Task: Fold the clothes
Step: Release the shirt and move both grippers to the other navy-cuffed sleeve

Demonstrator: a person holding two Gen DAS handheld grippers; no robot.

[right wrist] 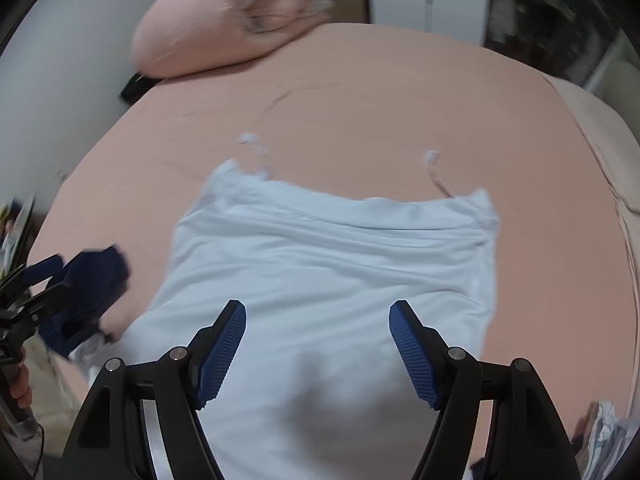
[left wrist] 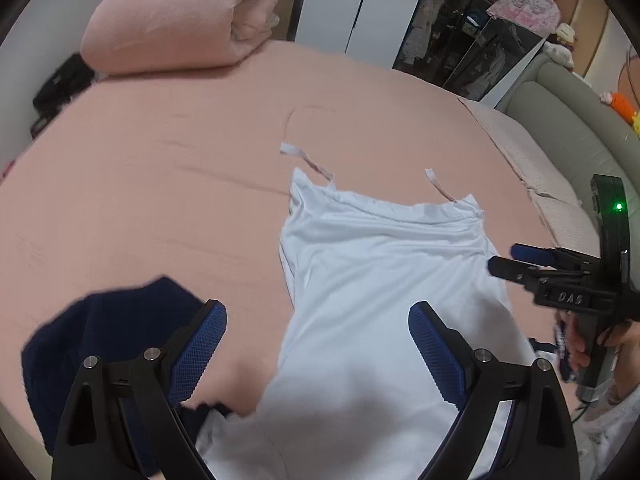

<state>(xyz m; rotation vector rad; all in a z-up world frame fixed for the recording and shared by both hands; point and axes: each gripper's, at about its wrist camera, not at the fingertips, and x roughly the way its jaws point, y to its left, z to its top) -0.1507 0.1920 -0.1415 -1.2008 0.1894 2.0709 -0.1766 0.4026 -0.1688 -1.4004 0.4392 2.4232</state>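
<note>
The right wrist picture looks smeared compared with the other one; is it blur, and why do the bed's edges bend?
Right wrist view: motion blur smears the rolled blanket and the white top's straps. Left wrist view: sharper far off, but the white top and the navy cloth go soft up close. Both views: the fisheye lens bows the bed and darkens the corners.

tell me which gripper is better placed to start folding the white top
Right, probably. The right gripper is open and centred over the white top; the left gripper straddles its left edge beside the navy garment.
</note>
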